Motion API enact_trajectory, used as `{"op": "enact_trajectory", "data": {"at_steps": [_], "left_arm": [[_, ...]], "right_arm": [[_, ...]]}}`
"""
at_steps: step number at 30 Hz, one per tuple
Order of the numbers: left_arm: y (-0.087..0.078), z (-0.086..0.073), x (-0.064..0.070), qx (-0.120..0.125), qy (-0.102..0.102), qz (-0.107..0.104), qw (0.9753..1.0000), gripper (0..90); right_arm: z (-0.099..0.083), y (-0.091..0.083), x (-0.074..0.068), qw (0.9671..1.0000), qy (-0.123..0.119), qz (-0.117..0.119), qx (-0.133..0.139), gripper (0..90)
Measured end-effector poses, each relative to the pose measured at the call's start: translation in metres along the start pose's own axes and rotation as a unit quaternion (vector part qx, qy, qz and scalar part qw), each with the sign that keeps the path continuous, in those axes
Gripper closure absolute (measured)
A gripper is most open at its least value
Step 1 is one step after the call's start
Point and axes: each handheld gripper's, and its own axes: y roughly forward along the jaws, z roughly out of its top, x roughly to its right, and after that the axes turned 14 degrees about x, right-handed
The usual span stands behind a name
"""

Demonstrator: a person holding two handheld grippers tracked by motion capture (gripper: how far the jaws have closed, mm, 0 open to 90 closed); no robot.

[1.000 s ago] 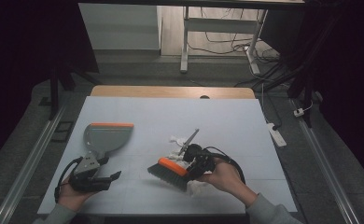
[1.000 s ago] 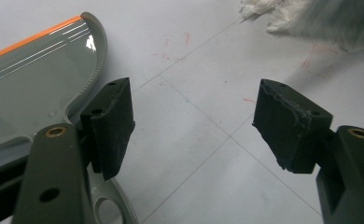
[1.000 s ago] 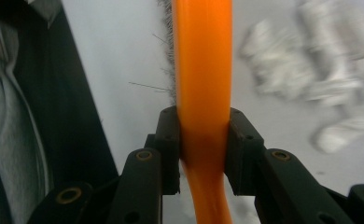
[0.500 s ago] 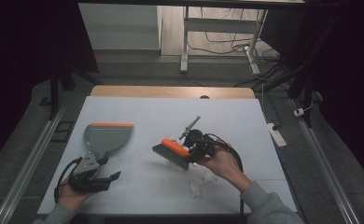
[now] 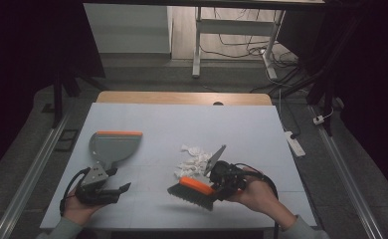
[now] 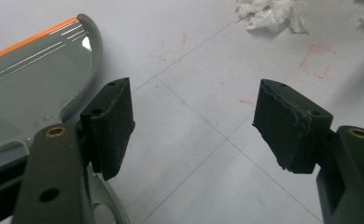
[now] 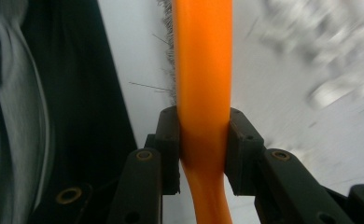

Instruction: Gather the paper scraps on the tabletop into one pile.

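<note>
A: Bench first. White top, wood strip showing along the far edge. Far half bare; right side beyond the brush also bare out to the edge.

B: Near edge?

A: Both hands sit just inside it. Left hand at the near-left corner, right hand near-right of centre, forearms coming in from below.

B: Next item down.

A: Grey dustpan with an orange lip, left of centre, flat on the bench, lip toward the far side, handle pointing back at the left gripper. In the left gripper view the pan's curved wall lies just beside the left jaw.

B: Jaws there?

A: Spread wide, nothing between them, bare bench in the gap. Gripper lies low, aimed to the right.

B: The brush?

A: Hand brush, orange back, dark bristles, near-centre, tilted with bristles down toward the near edge. The right gripper clamps its orange handle; jaws pressed on both sides of it. The grey plate on that gripper slants up toward the far side.

B: Smallest?

A: Heap of torn white paper scraps, just beyond the brush, between it and the bench's middle. Well apart from the dustpan, open bench between.
</note>
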Motion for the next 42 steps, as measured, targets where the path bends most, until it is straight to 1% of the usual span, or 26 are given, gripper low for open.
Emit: {"op": "enact_trajectory", "data": {"at_steps": [2, 3, 4, 5, 6, 7, 8, 9, 10, 13, 14, 15, 16, 17, 20, 22, 25, 27, 29, 30, 32, 34, 36, 37, 40, 42], "left_arm": [[0.000, 0.000, 0.000, 0.000, 0.000, 0.000, 1.0000, 29.5], [0.000, 0.000, 0.000, 0.000, -0.001, 0.001, 1.0000, 29.5], [0.000, 0.000, 0.000, 0.000, -0.001, 0.001, 1.0000, 29.5], [0.000, 0.000, 0.000, 0.000, -0.001, 0.001, 1.0000, 29.5], [0.000, 0.000, 0.000, -0.001, -0.001, 0.001, 1.0000, 29.5], [0.000, 0.000, 0.000, -0.001, -0.001, 0.001, 1.0000, 29.5], [0.001, -0.001, 0.000, -0.002, -0.001, 0.001, 1.0000, 29.5], [0.001, -0.001, 0.000, -0.002, -0.001, 0.001, 1.0000, 29.5], [0.001, -0.001, 0.000, -0.003, -0.001, 0.001, 1.0000, 29.5], [0.002, -0.001, 0.001, -0.003, 0.001, 0.000, 1.0000, 29.5], [0.002, -0.001, 0.001, -0.003, 0.001, 0.000, 1.0000, 29.5], [0.001, -0.001, 0.001, -0.003, 0.001, 0.000, 1.0000, 29.5], [0.001, -0.001, 0.000, -0.003, 0.000, 0.001, 1.0000, 29.5], [0.001, -0.002, 0.000, -0.003, -0.001, 0.001, 1.0000, 29.5], [0.001, -0.002, -0.001, -0.003, -0.004, 0.001, 1.0000, 29.5], [0.002, -0.002, 0.000, -0.004, -0.002, 0.000, 1.0000, 29.5], [0.002, -0.002, 0.001, -0.005, 0.000, 0.000, 1.0000, 29.5], [0.002, -0.002, 0.001, -0.005, -0.001, 0.000, 1.0000, 29.5], [0.003, -0.002, 0.000, -0.006, -0.002, 0.001, 1.0000, 29.5], [0.003, -0.002, 0.000, -0.006, -0.004, 0.001, 1.0000, 29.5], [0.004, -0.002, -0.001, -0.007, -0.004, 0.000, 1.0000, 29.5], [0.004, -0.002, 0.000, -0.009, -0.003, 0.000, 1.0000, 29.5], [0.005, -0.002, 0.000, -0.009, -0.004, 0.000, 0.9999, 29.5], [0.005, -0.002, 0.000, -0.010, -0.005, 0.000, 0.9999, 29.5], [0.005, -0.002, 0.000, -0.010, -0.005, 0.000, 0.9999, 29.5], [0.004, -0.003, 0.000, -0.010, -0.004, 0.000, 0.9999, 29.5]], "right_arm": [[-0.004, 0.008, -0.002, 0.9998, -0.005, 0.007, -0.018, 69.0], [-0.006, 0.011, -0.002, 0.9996, -0.007, 0.007, -0.025, 69.0], [-0.006, 0.014, -0.002, 0.9994, -0.012, 0.001, -0.032, 69.1], [-0.006, 0.016, -0.002, 0.9991, -0.017, -0.011, -0.038, 69.1], [-0.005, 0.017, 0.002, 0.9988, -0.029, -0.018, -0.036, 69.0], [-0.003, 0.017, 0.004, 0.9989, -0.023, -0.022, -0.034, 69.1], [-0.001, 0.017, 0.007, 0.9986, -0.028, -0.032, -0.030, 69.0], [0.002, 0.018, 0.010, 0.9982, -0.027, -0.044, -0.031, 69.1], [0.005, 0.018, 0.016, 0.9977, -0.031, -0.053, -0.029, 69.0], [0.012, 0.018, 0.036, 0.9967, -0.014, -0.079, -0.008, 69.1], [0.012, 0.018, 0.042, 0.9964, -0.008, -0.084, -0.002, 69.1], [0.012, 0.017, 0.047, 0.9965, -0.007, -0.083, 0.007, 69.1], [0.011, 0.015, 0.049, 0.9965, 0.000, -0.082, 0.016, 69.1], [0.009, 0.012, 0.050, 0.9965, 0.002, -0.080, 0.025, 69.1], [0.002, -0.004, 0.046, 0.9959, 0.005, -0.073, 0.055, 69.0], [-0.005, -0.019, 0.042, 0.9953, 0.003, -0.072, 0.064, 69.0], [-0.017, -0.040, 0.038, 0.9948, 0.009, -0.071, 0.072, 69.0], [-0.027, -0.050, 0.037, 0.9955, 0.008, -0.067, 0.067, 69.0], [-0.037, -0.052, 0.037, 0.9972, 0.008, -0.051, 0.054, 69.0], [-0.040, -0.052, 0.036, 0.9982, 0.006, -0.045, 0.039, 69.0], [-0.047, -0.045, 0.035, 0.9993, -0.002, -0.034, 0.013, 69.0], [-0.050, -0.035, 0.035, 0.9992, -0.015, -0.030, -0.020, 69.0], [-0.049, -0.027, 0.037, 0.9984, -0.028, -0.029, -0.038, 69.0], [-0.047, -0.024, 0.039, 0.9981, -0.034, -0.030, -0.042, 69.0], [-0.036, -0.018, 0.047, 0.9974, -0.046, -0.035, -0.043, 69.0], [-0.028, -0.012, 0.054, 0.9966, -0.057, -0.043, -0.043, 69.1]]}}
